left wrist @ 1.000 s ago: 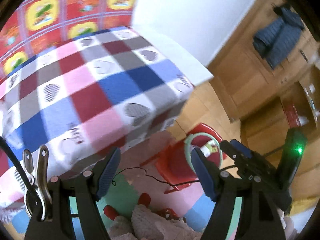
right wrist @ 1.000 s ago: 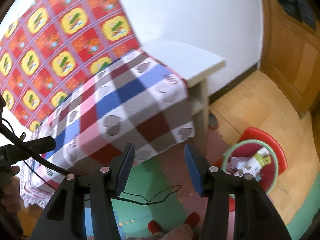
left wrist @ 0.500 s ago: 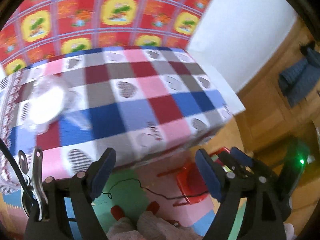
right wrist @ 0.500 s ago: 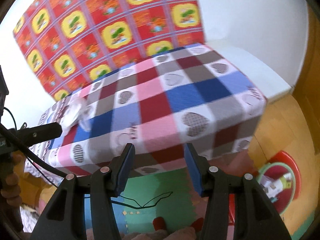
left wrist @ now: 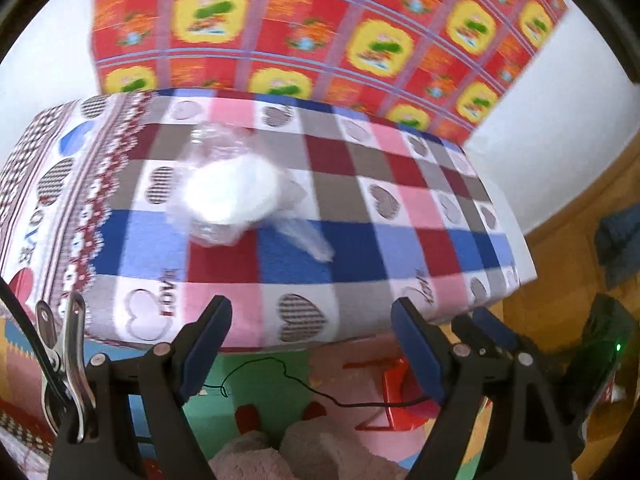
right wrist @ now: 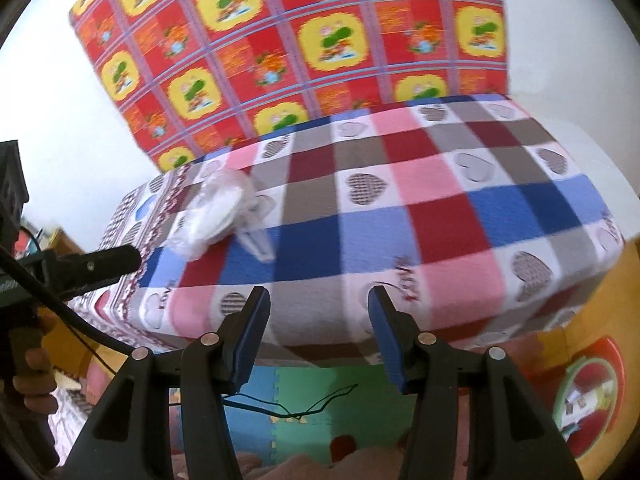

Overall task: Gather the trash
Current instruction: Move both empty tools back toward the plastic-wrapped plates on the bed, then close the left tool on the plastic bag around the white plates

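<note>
Nearest you, below both claws, lie the foam floor mats with a thin black cord trailing across them, and your slippers show at the bottom edge. To the right on the floor stands the red bin, already holding scraps. Your left gripper has its jaws spread wide with nothing between them; they have just been opening. Your right gripper is also parted, more narrowly, and holds nothing. Both point down at the near edge of the table under its checked heart cloth. The trash, a crumpled clear plastic bag with something white inside, lies on the cloth toward the far left of the tabletop, well apart from either claw, with open cloth in between. Behind the table hangs a red and yellow patterned sheet on the white wall. A second ago both cameras faced the table's right end and the bin; now they have swung left, and the bag sits in view.
</note>
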A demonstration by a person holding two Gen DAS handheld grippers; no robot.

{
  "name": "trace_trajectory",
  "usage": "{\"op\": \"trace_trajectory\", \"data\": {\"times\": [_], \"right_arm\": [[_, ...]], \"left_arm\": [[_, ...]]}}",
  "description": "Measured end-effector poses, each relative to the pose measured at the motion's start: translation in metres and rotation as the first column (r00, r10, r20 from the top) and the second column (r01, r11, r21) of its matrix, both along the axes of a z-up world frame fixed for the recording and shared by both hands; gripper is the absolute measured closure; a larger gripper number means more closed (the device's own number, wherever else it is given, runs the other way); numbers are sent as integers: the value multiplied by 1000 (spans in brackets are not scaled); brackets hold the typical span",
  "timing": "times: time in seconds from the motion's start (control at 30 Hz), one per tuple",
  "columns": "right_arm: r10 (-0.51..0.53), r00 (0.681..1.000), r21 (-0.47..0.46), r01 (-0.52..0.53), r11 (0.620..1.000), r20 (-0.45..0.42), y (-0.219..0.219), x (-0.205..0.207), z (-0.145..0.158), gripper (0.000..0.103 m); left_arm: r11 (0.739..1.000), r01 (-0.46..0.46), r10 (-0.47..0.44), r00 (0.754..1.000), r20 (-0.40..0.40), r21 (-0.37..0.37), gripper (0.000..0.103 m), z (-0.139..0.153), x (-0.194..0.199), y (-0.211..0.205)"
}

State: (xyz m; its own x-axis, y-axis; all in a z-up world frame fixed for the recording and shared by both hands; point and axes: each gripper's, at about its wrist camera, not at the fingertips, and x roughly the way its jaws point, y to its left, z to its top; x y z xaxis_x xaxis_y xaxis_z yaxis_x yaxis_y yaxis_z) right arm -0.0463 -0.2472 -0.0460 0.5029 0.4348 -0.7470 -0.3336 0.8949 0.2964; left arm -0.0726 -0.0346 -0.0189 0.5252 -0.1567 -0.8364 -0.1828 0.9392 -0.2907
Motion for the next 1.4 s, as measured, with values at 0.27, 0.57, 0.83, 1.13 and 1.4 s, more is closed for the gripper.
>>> {"op": "trace_trajectory", "data": {"times": [0.27,0.57,0.83,1.13,1.4], "right_arm": [[112,994,-31,-112,993,-15,41,29,1,51],[238,971,-20,-239,971,-38,88,79,-8,51],[335,938,23,-335,942,-88,118,129,-21,51],[444,882,15,-448,894,-156,153,170,-47,51],[507,836,-23,-523,852,-208,173,184,-66,51]], "left_arm": [[986,-167,167,986,-19,12,18,-12,-3,55],[947,-320,315,945,-88,-37,18,-38,12,103],[921,-387,382,919,-94,-46,18,-49,48,121],[905,-409,386,906,-175,-119,18,-92,91,119],[899,-425,403,898,-178,-106,16,-103,101,118]]}}
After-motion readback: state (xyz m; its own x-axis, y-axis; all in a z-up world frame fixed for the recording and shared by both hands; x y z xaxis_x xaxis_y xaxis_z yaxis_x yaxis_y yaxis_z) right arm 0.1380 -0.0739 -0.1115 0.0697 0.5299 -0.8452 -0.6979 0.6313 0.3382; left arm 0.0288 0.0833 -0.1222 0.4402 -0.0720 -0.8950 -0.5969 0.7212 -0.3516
